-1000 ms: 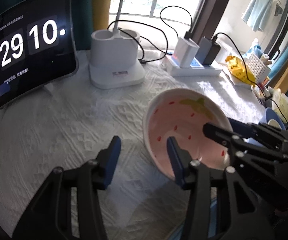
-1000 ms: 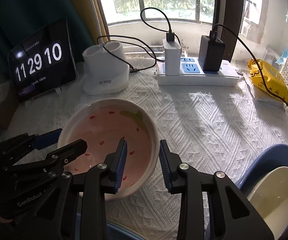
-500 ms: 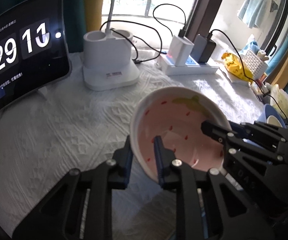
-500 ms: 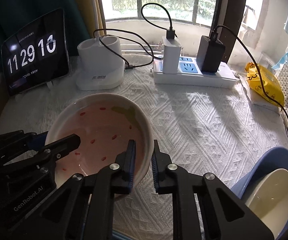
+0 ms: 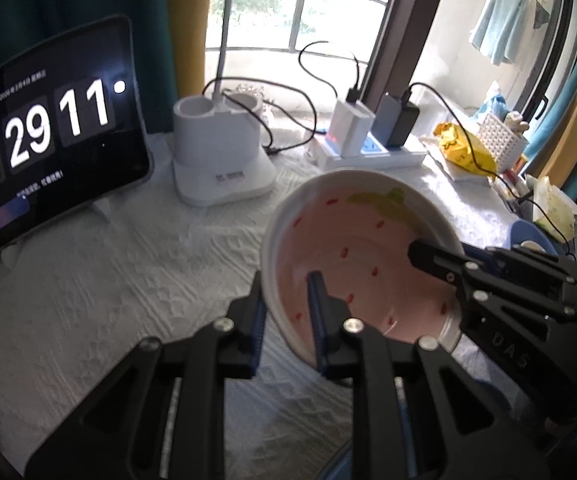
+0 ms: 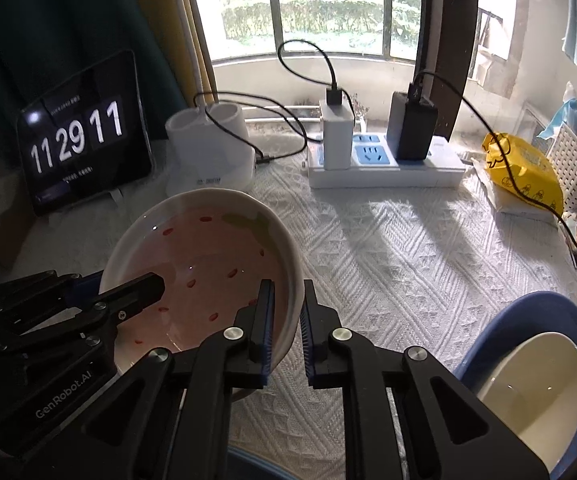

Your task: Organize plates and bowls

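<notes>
Both grippers point down at a slant toward the counter (image 6: 408, 248). The left gripper (image 5: 286, 312) has its jaws shut tight on the left rim of the pink bowl (image 5: 352, 248), one jaw inside the bowl and one outside. The right gripper (image 6: 286, 316) grips the right rim the same way. Both sets of jaws have just been closing, with the rim between them.

The bowl is held between the two grippers, above the white cloth on the counter. It faces up and tips a bit toward the cameras. It is round, so it has no long side. The green leaf painted inside it is at the far edge, toward the window.

Behind the bowl stand a clock screen (image 6: 80, 136), a white holder (image 6: 208, 148) and a power strip (image 6: 384, 164). At the right a cream bowl (image 6: 528, 392) sits in a blue bowl (image 6: 528, 316).
</notes>
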### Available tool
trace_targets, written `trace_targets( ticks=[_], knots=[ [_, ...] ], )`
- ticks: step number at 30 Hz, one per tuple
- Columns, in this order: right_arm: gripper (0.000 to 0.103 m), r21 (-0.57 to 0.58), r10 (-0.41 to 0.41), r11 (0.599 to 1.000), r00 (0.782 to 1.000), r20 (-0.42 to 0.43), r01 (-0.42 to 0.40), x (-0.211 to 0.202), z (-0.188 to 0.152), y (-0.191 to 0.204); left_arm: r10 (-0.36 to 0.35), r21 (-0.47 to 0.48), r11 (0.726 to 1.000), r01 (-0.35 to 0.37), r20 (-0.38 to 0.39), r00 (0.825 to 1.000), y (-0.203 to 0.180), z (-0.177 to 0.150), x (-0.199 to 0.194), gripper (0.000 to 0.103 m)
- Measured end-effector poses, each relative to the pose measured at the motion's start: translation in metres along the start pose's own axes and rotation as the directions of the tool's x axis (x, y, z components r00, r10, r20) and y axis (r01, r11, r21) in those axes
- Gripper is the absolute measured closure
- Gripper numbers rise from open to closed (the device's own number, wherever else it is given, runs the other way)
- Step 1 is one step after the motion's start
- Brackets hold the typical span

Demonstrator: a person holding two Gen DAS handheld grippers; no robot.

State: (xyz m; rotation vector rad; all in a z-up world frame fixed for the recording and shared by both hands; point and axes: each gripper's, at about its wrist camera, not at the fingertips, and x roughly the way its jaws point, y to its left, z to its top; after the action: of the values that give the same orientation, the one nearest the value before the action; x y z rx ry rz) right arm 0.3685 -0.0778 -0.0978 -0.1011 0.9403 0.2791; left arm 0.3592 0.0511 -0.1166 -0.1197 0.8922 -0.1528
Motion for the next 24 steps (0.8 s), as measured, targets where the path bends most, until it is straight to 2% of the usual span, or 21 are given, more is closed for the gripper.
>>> trace_targets(
  ticks=[11, 24],
  knots=[
    [0.089, -0.004, 0.014, 1.0, 0.997, 0.073, -0.014, -0.04, 0.003, 0.0, -0.011, 0.013, 1.0, 0.01, 0.059, 0.998, -0.015, 0.003, -0.036, 0.083],
    [0.089, 0.013, -0.003, 1.0, 0.988, 0.154, 0.0, -0.094, -0.006, -0.02, -0.033, 0.059, 0.998, 0.025, 0.122, 0.992, -0.058, 0.002, -0.074, 0.083]
  ],
)
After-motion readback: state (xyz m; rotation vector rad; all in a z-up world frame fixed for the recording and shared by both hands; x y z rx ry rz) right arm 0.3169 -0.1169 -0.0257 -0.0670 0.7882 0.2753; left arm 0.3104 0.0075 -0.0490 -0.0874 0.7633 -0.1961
